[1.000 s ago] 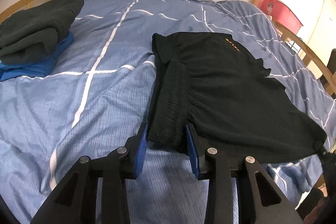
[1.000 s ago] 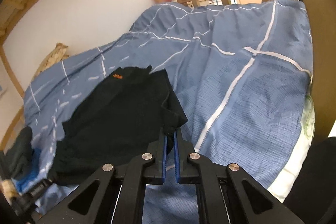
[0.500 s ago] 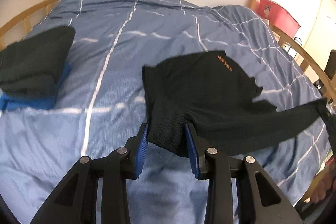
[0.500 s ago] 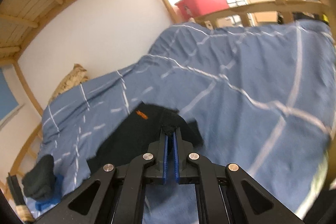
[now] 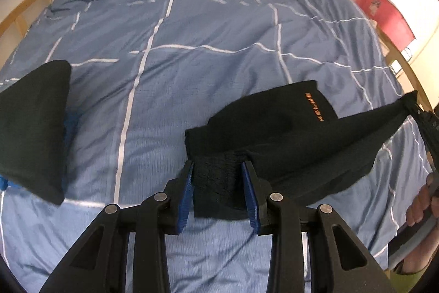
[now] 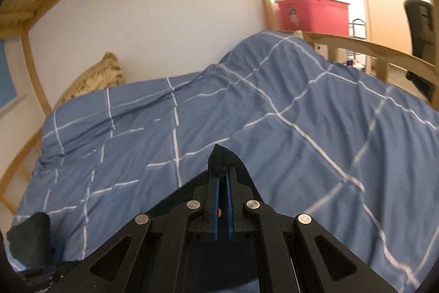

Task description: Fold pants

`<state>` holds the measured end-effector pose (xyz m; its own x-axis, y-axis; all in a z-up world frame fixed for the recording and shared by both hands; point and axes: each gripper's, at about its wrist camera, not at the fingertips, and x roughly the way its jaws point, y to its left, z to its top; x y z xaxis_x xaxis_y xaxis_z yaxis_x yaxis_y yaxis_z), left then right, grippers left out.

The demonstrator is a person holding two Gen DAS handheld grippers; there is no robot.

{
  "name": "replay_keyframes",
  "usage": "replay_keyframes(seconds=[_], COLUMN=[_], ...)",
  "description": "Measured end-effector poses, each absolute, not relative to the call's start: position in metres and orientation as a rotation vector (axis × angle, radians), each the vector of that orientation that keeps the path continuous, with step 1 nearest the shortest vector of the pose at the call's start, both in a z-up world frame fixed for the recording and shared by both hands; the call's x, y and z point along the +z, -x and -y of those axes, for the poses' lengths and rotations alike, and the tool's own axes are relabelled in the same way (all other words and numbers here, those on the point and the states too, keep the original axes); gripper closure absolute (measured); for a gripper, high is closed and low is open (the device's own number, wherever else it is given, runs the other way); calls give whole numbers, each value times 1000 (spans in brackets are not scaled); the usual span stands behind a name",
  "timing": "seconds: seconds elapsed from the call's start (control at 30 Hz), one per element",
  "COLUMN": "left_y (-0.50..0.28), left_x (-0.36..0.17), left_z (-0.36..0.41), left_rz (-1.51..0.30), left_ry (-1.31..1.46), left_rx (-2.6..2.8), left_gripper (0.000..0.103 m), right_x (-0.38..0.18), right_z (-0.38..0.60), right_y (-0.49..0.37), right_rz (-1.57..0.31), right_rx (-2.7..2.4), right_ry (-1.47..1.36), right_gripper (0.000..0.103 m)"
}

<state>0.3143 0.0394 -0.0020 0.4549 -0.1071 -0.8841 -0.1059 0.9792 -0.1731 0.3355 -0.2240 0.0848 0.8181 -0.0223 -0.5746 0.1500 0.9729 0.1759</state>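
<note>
Above the blue bed point(image 5: 170, 78) my left claw point(image 5: 218, 187) clamps the waistband of the black pants point(image 5: 277, 133) and my right claw point(image 6: 222, 172) pinches their other corner, so they hang stretched between us, lifted but not yet folded over

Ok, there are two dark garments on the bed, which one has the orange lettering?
The black pants held up between both hand-held grippers; orange letters show near one edge. The dark folded pile at left is plain and lies on something blue.
</note>
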Motion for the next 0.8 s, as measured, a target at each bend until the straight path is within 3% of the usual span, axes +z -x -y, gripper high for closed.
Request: replay_keyframes(seconds=[0.5,0.63,0.73,0.8], left_y=[-404,-411,-415,-417], left_x=[-71,-69,-67,-66], left_z=[-63,-63,-67,-71], left_rz=[-1248,-1206,-1184,-1175], left_ry=[204,164,164,159], left_rx=[1,10,41,70], left_gripper=[65,46,37,37], right_x=[-8,-18,-20,-22], right_z=[193,189,184,180], right_y=[-459,-475,-486,-495], right_rz=[-799,-802,-797,-805], right_rx=[-100,-112,-99,-81], right_ry=[-142,-114,-101,-107], right_gripper=[98,98,98,97])
